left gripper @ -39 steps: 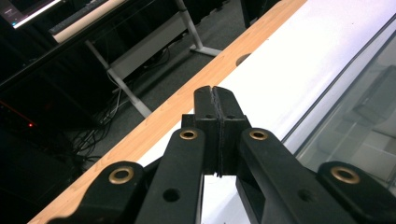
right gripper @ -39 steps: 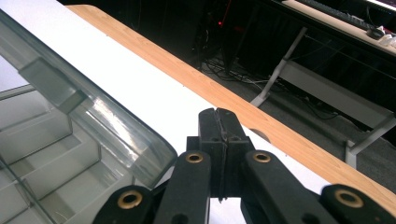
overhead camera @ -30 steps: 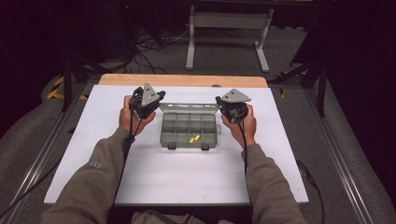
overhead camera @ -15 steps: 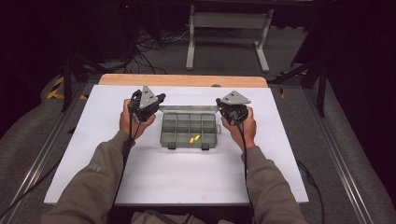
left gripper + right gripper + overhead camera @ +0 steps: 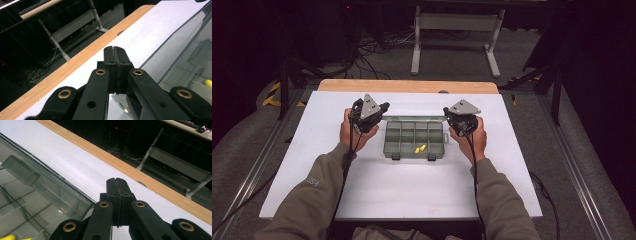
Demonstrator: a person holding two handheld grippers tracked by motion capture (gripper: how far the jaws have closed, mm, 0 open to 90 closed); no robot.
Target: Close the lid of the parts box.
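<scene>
White table [image 5: 412,200]: both tongs [image 5: 384,107] [image 5: 445,111] clamped empty beside organizer box [image 5: 414,137], its clear lid hard to discern.

Small pale lettering on left sleeve [image 5: 312,181], possibly "ESS", too blurred to confirm

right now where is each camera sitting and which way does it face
High view: above the person's side, looking forward and down on the white table; both forearms, hands, left hand-held gripper and right hand-held gripper flank the compartment box.
Left gripper view: rides the left hand-held gripper, looking along its shut jaws over the table's far wooden edge.
Right gripper view: rides the right hand-held gripper, jaws shut, facing the same edge.
Shared: both gripper views catch the box's clear lid and yellow pieces.
</scene>
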